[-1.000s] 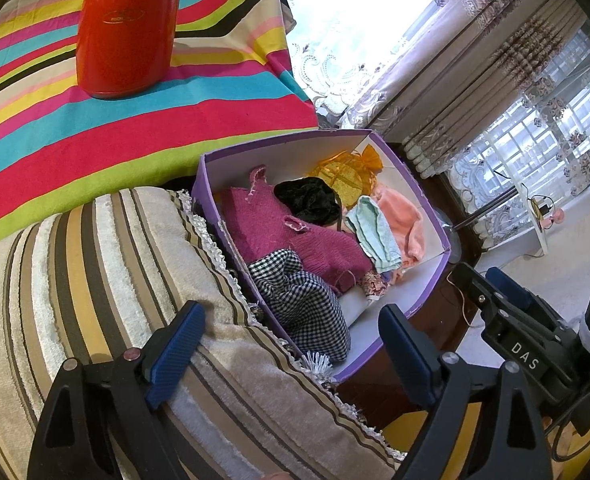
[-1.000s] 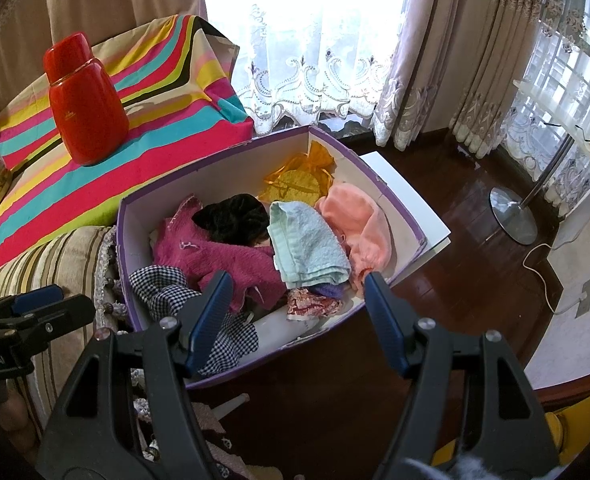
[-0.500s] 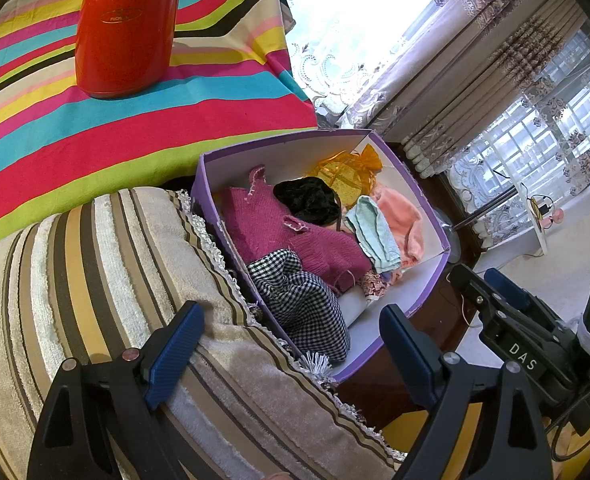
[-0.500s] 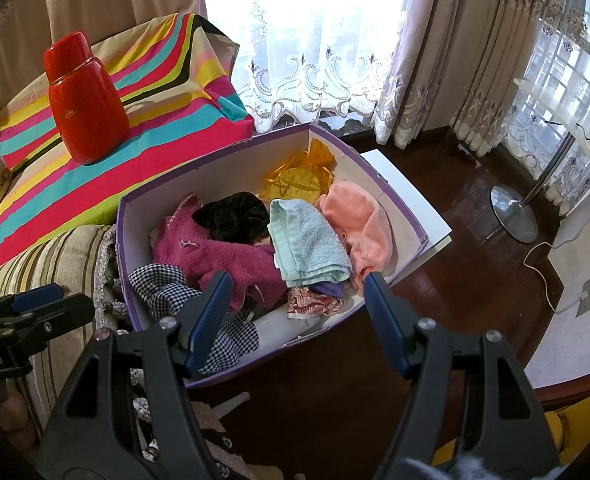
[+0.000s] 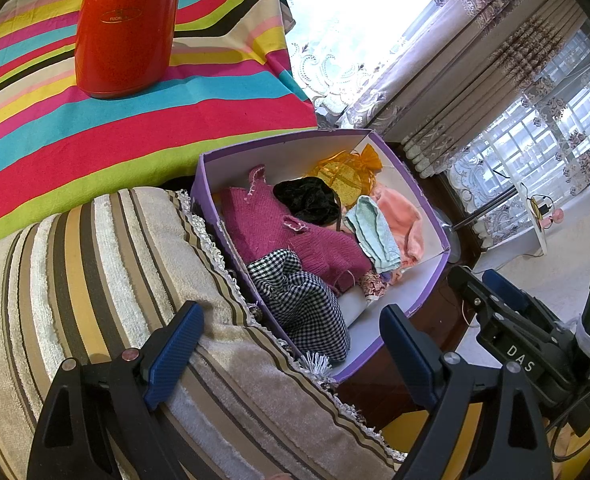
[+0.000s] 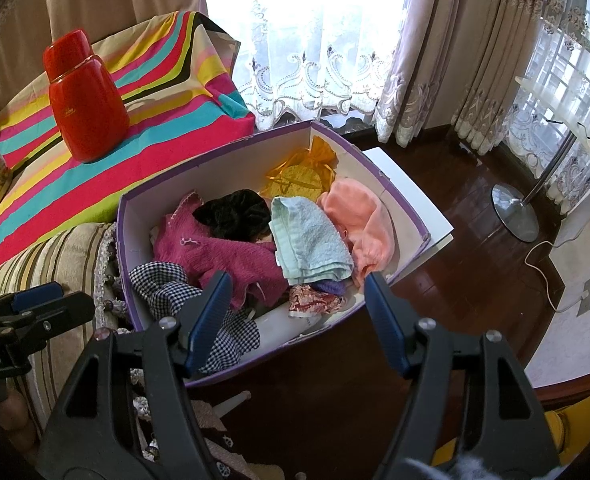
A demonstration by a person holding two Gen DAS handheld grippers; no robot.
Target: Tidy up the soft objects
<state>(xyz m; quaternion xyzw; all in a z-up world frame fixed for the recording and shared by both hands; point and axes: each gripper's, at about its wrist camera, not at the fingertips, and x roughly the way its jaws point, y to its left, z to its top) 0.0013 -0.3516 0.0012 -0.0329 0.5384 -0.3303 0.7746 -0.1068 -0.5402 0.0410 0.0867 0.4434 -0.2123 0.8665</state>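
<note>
Dark wood floor (image 6: 475, 240) underlies the scene: both grippers, left (image 5: 291, 352) and right (image 6: 297, 316), hover with fingers wide apart, empty. Beyond, soft clothes (image 6: 311, 240) fill the box (image 6: 399, 196); any pick wants one layer only.

Open box (image 6: 399, 200) top, clothes-crowded inside
</note>
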